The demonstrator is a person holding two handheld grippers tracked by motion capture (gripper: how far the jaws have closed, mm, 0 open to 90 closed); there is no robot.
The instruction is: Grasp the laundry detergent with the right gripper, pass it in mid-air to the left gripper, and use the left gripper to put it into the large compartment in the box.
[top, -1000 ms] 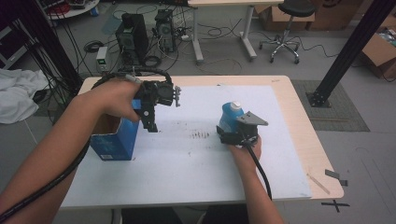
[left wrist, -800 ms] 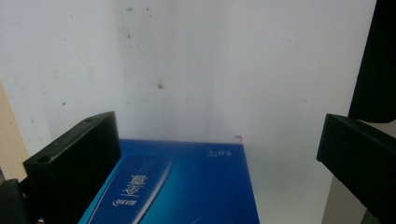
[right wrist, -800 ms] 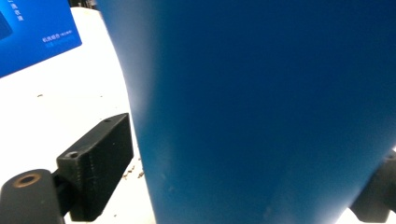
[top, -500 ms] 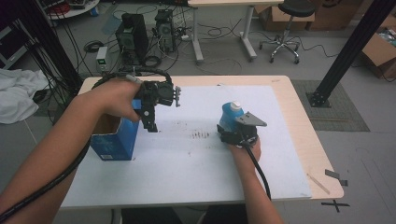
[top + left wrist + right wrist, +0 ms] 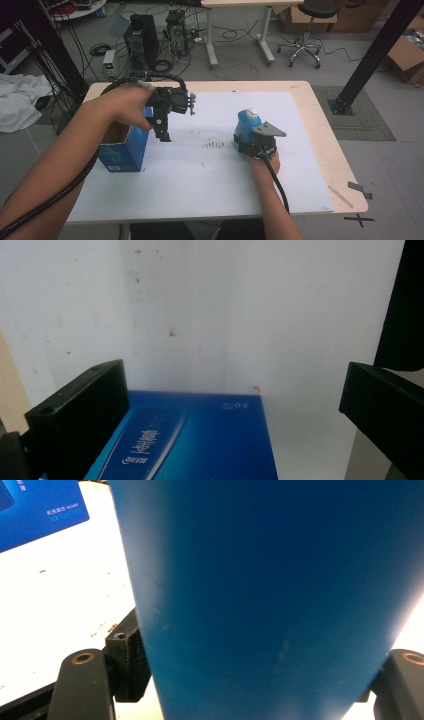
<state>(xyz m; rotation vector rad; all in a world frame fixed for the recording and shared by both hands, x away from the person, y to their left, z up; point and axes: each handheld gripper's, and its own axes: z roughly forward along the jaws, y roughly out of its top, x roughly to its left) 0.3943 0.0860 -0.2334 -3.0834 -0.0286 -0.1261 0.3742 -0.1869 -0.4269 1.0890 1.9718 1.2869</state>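
Grey workshop floor with computer towers (image 5: 142, 37), cables and a wheeled stool (image 5: 300, 35) lies beyond the light wooden table (image 5: 320, 135), whose top is mostly covered by a white, slightly smudged sheet (image 5: 200, 180). On the left part of that sheet stands an open blue cardboard box (image 5: 122, 147), upright, with its brown inside showing from above. Right of centre stands a blue plastic bottle with a white cap (image 5: 247, 125), also upright and well apart from the box. My right gripper (image 5: 255, 147) sits low on the sheet at the bottle's near side; my jaws there have just been closing, and in the right gripper view the bottle's blue body (image 5: 260, 595) stands between them, with the pads pressing on its sides. My left gripper (image 5: 162, 132) hangs above the box's right edge, pointing down; in the left gripper view those jaws stand wide apart with nothing between them, the box's printed blue face (image 5: 200, 440) below.
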